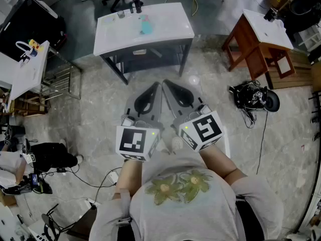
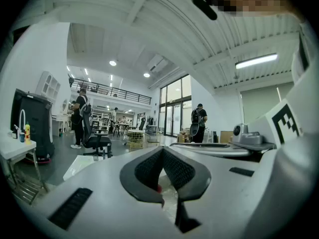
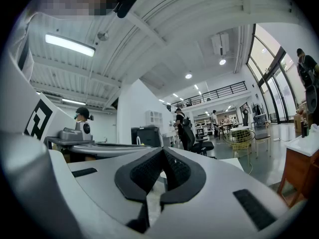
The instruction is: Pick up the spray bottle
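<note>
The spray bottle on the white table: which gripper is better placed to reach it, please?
Left gripper, marginally: both are shut and far off, but the spray bottle lies slightly toward its side.

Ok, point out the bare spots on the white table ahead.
White table: the right half, from the teal object to the right edge, is bare, and so is the near left corner. It is crowded at the far left, around the dark object and small item.

Grippers side by side, pointing forward.
Left gripper (image 1: pixel 156 87) and right gripper (image 1: pixel 168 86) are level, jaws closed on nothing.
</note>
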`<state>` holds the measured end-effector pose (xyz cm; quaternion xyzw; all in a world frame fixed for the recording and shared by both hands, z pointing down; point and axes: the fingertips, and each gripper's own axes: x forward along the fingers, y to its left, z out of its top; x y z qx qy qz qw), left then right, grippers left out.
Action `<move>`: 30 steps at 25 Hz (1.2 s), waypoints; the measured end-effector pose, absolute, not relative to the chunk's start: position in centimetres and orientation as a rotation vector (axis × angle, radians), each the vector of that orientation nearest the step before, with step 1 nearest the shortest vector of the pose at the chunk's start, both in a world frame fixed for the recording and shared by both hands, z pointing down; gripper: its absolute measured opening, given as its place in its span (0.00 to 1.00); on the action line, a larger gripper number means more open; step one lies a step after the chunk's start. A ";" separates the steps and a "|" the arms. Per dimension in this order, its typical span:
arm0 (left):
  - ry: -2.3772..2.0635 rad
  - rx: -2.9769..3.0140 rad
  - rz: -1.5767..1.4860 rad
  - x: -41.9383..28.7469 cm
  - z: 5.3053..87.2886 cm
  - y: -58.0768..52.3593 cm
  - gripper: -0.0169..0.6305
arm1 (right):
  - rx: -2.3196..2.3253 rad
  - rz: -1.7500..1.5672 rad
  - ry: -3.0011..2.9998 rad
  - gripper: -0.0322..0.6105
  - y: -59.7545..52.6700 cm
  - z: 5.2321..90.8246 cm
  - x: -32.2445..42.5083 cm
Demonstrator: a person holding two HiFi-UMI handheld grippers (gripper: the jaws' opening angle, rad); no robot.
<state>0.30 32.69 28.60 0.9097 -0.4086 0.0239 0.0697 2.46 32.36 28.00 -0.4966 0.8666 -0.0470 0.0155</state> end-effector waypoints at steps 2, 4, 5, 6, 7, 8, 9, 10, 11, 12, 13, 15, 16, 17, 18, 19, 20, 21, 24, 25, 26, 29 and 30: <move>-1.261 2.762 0.055 0.8 27.8 31.4 0.04 | -1.533 -0.102 2.693 0.08 31.1 27.6 2.8; -1.278 2.767 0.050 1.3 27.8 30.7 0.04 | -1.528 -0.088 2.695 0.08 30.5 27.7 3.2; -1.281 2.761 0.056 1.4 28.1 30.6 0.04 | -1.528 -0.092 2.699 0.08 30.4 27.9 3.4; -1.283 2.755 0.066 1.6 28.5 30.6 0.04 | -1.527 -0.097 2.704 0.08 30.3 28.2 3.6; -1.288 2.750 0.073 1.8 28.8 30.5 0.04 | -1.524 -0.097 2.709 0.08 30.2 28.3 3.9; -1.295 2.748 0.074 2.1 29.0 30.4 0.04 | -1.519 -0.091 2.713 0.08 30.1 28.5 4.1; -1.305 2.746 0.068 2.4 28.9 30.3 0.04 | -1.512 -0.084 2.715 0.08 30.0 28.5 4.4; -1.316 2.744 0.059 2.7 28.9 30.2 0.04 | -1.503 -0.077 2.717 0.08 29.9 28.6 4.7; -1.326 2.738 0.050 2.9 29.0 30.2 0.04 | -1.495 -0.071 2.719 0.08 29.8 28.7 4.9; -1.337 2.730 0.042 3.0 29.2 30.1 0.04 | -1.484 -0.067 2.723 0.08 29.7 28.9 5.0; -1.346 2.720 0.036 3.0 29.4 30.1 0.04 | -1.471 -0.064 2.729 0.08 29.7 29.0 5.0; -1.362 2.701 0.028 2.9 29.7 29.8 0.04 | -1.441 -0.074 2.746 0.08 29.3 29.4 4.9; -1.365 2.691 0.027 2.8 29.8 29.4 0.04 | -1.430 -0.084 2.754 0.08 28.9 29.6 4.7; -1.364 2.680 0.028 2.7 30.0 28.9 0.04 | -1.423 -0.093 2.759 0.08 28.4 29.7 4.7; -1.362 2.672 0.033 2.7 30.2 28.4 0.04 | -1.423 -0.099 2.763 0.08 27.9 29.9 4.7; -1.360 2.667 0.040 2.8 30.5 27.8 0.04 | -1.428 -0.104 2.763 0.08 27.3 30.1 4.8; -1.357 2.666 0.046 2.9 30.7 27.0 0.04 | -1.437 -0.108 2.761 0.08 26.5 30.3 4.9; -1.352 2.667 0.049 2.9 30.9 26.2 0.04 | -1.446 -0.112 2.761 0.08 25.7 30.5 5.0; -1.319 2.676 0.050 3.0 31.2 23.1 0.04 | -1.469 -0.121 2.768 0.08 22.6 31.0 5.0; -1.306 2.681 0.050 2.9 31.1 22.0 0.04 | -1.475 -0.120 2.769 0.08 21.5 30.9 4.8; -1.295 2.688 0.049 2.7 30.9 20.8 0.04 | -1.478 -0.115 2.770 0.08 20.3 30.7 4.6; -1.261 2.706 0.034 1.9 30.3 17.6 0.04 | -1.487 -0.090 2.772 0.08 16.8 30.0 3.7; -1.248 2.710 0.023 1.6 30.2 16.5 0.04 | -1.495 -0.083 2.771 0.08 15.7 29.8 3.4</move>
